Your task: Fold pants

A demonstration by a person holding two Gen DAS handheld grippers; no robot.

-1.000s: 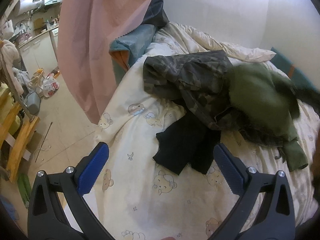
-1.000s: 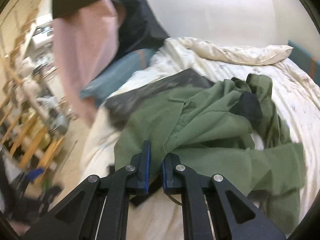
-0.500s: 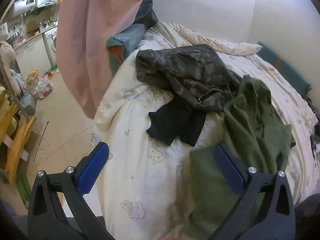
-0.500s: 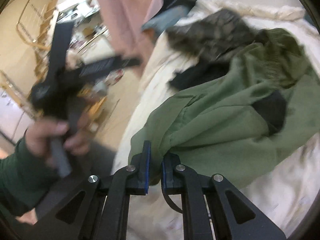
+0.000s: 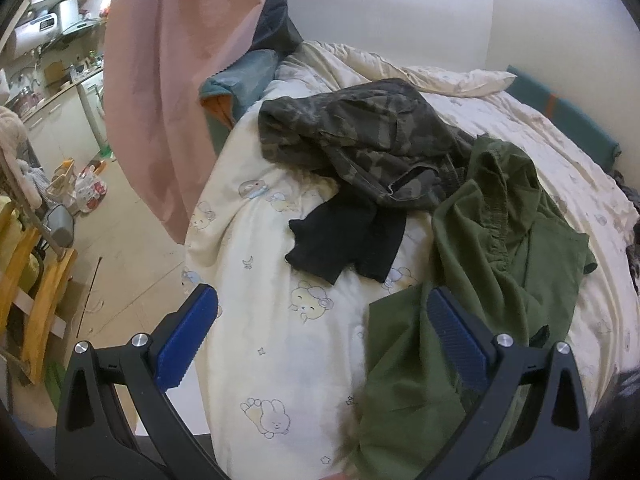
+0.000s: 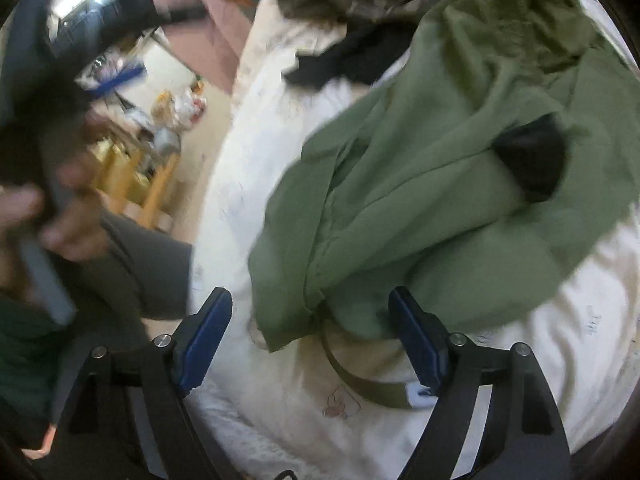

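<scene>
A bed [image 5: 280, 360] under a cream quilt printed with small animals fills both views. A pink curtain [image 5: 176, 80] hangs at its left edge. On the quilt, green pants [image 5: 492, 264] lie rumpled on the right side of the bed. Their long axis runs from the elastic waistband, bunched up toward the far end, down to the leg hem at the near edge. In the right wrist view the pants [image 6: 440, 184] stretch diagonally from upper right to lower left, a drawstring trailing off the near end. Camouflage clothing [image 5: 360, 140] sits beyond them, and a black garment [image 5: 348, 236] lies just beside it. The left gripper [image 5: 322, 336] hovers wide above the quilt, gripping nothing. The right gripper [image 6: 310, 336] is opening; the pants' near end lies between its pads, untouched.
</scene>
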